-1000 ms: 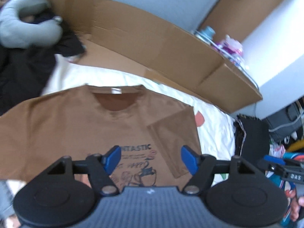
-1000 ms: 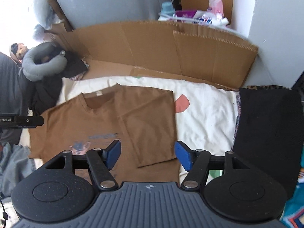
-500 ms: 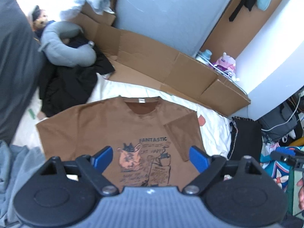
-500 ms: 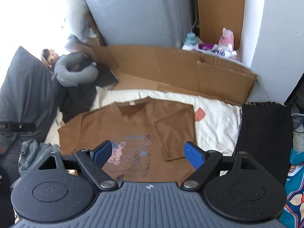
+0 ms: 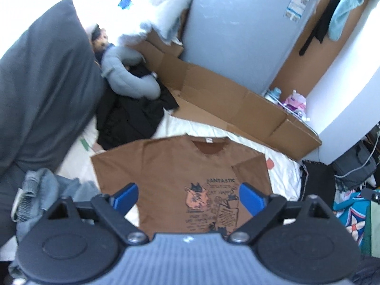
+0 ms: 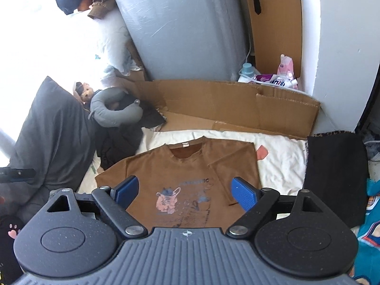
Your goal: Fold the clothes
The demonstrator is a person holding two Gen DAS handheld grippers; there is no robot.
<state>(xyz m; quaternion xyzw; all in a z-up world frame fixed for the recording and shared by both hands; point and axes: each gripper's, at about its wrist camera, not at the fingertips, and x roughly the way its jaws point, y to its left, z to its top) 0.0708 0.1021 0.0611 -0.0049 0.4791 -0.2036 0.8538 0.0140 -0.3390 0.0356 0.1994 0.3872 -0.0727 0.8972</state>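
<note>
My left gripper (image 5: 187, 196) hangs above the bed, jaws just widened and standing apart with nothing between them; the brown T-shirt (image 5: 166, 173) lies flat at six o'clock, its right sleeve folded inward. My right gripper (image 6: 184, 191) has also just spread, empty; there the T-shirt (image 6: 190, 166) sits at six o'clock, cardboard (image 6: 213, 102) at twelve.

A brown T-shirt (image 5: 166, 173) with a dark cartoon print lies flat, front up, on the white bed sheet (image 5: 282, 175), collar toward the far edge, one sleeve folded inward over its chest.
</note>
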